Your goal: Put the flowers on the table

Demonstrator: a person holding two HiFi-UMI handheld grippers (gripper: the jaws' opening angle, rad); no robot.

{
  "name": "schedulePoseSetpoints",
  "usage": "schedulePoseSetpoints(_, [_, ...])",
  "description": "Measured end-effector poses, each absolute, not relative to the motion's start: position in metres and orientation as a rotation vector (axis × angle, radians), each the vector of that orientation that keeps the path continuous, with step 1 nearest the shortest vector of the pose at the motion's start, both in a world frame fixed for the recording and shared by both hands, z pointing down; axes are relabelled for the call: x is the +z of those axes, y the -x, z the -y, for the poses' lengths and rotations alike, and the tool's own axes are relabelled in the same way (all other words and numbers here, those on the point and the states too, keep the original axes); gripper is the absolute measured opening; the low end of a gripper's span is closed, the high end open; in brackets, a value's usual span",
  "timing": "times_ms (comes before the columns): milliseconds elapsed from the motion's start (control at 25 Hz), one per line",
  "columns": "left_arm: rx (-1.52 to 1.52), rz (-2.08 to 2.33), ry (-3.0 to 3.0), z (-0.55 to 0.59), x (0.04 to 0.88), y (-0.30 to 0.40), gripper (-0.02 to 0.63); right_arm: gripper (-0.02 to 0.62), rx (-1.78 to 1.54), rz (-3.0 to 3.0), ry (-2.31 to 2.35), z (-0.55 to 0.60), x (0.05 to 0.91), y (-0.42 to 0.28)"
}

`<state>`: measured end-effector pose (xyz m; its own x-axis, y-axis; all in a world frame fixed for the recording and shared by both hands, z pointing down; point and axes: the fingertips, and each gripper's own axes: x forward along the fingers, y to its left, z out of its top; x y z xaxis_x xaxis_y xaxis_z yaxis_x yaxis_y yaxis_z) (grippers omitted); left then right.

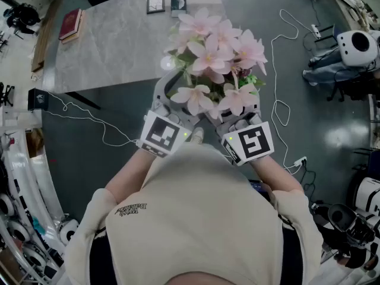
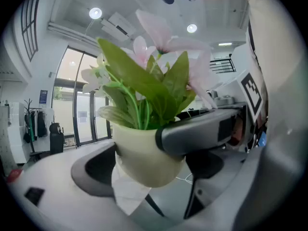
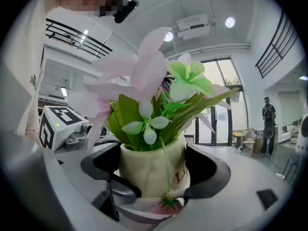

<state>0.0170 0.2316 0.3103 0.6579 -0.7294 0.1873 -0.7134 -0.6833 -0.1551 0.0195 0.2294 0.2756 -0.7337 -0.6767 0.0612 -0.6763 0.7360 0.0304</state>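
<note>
The left gripper (image 1: 168, 97) and the right gripper (image 1: 238, 108) both have their claws spread wide and pinch the cream pot (image 3: 151, 170) from opposite sides. The pink flowers (image 1: 215, 55) rise from it, held close in front of the person. The grey table (image 1: 113, 40) lies on the far left.
</note>
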Motion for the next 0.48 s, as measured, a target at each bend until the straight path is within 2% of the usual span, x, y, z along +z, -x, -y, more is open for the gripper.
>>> schedulePoseSetpoints(480, [-0.364, -1.21, 2.809, -0.222, 0.309, -0.028, 0.438, 0.439, 0.0, 2.857, -1.124, -0.22, 0.274, -0.031])
